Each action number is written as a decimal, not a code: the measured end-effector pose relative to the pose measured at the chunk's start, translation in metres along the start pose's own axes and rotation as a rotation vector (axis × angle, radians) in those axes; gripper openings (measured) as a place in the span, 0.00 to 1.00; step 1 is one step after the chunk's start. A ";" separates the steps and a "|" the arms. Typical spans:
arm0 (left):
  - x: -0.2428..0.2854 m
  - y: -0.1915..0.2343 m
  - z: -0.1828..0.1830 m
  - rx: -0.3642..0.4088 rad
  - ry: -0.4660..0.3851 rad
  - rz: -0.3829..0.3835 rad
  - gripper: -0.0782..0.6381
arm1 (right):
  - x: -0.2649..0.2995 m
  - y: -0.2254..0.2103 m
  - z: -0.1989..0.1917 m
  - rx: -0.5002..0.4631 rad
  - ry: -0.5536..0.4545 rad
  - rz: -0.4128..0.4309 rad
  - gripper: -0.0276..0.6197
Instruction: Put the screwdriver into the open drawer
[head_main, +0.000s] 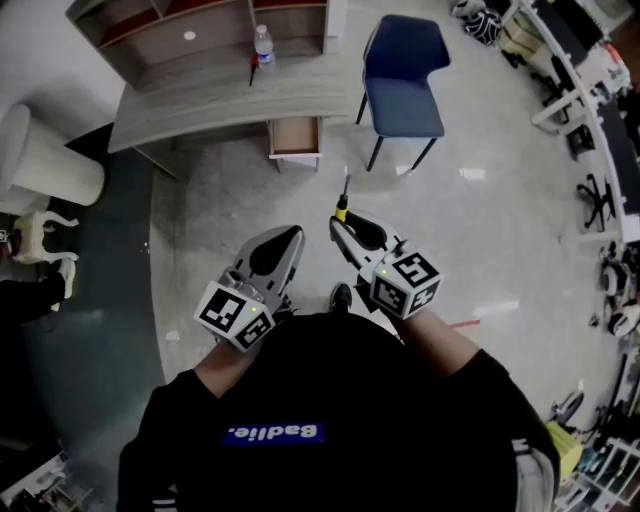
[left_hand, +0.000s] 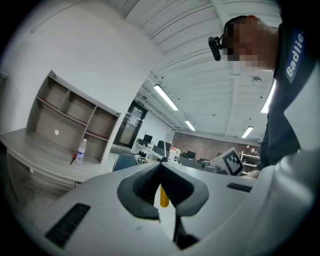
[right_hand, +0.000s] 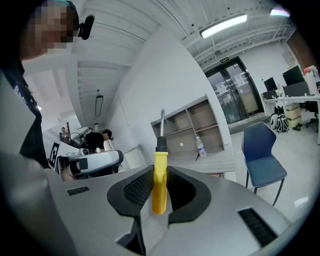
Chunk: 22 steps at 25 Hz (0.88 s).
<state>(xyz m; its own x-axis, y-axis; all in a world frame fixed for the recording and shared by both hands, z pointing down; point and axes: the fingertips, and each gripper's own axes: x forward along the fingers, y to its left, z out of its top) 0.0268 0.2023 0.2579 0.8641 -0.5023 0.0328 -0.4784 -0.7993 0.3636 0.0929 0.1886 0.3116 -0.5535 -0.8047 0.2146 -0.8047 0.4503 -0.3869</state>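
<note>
A screwdriver (head_main: 342, 205) with a yellow handle (right_hand: 159, 180) stands upright between the pads of my right gripper (head_main: 340, 222), which is shut on the handle. Its metal shaft (right_hand: 161, 122) points up and away from me. My left gripper (head_main: 294, 232) hovers beside it on the left, its tips together (left_hand: 160, 167) with nothing held. The yellow handle shows through the slit between the left pads. The open drawer (head_main: 296, 135) juts out from under the grey desk (head_main: 200, 105), some way ahead of both grippers across the floor.
A water bottle (head_main: 263, 45) stands on the desk in front of a shelf unit (head_main: 190, 30). A blue chair (head_main: 403, 75) stands right of the drawer. A white round bin (head_main: 40, 160) and a person in black (right_hand: 100, 140) are at the left. Office desks line the right.
</note>
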 end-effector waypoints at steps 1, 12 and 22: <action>0.001 0.000 -0.001 0.000 0.001 0.004 0.11 | 0.000 -0.001 0.000 0.000 0.001 0.004 0.20; 0.034 -0.018 -0.007 0.003 -0.029 0.084 0.11 | -0.011 -0.034 0.004 0.001 0.031 0.085 0.20; 0.050 -0.019 -0.016 0.000 -0.042 0.144 0.11 | -0.006 -0.053 0.005 -0.004 0.055 0.141 0.19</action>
<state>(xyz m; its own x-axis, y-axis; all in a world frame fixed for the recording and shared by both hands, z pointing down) 0.0814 0.1980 0.2669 0.7790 -0.6253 0.0461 -0.5972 -0.7177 0.3582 0.1399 0.1677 0.3268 -0.6716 -0.7112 0.2076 -0.7192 0.5586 -0.4132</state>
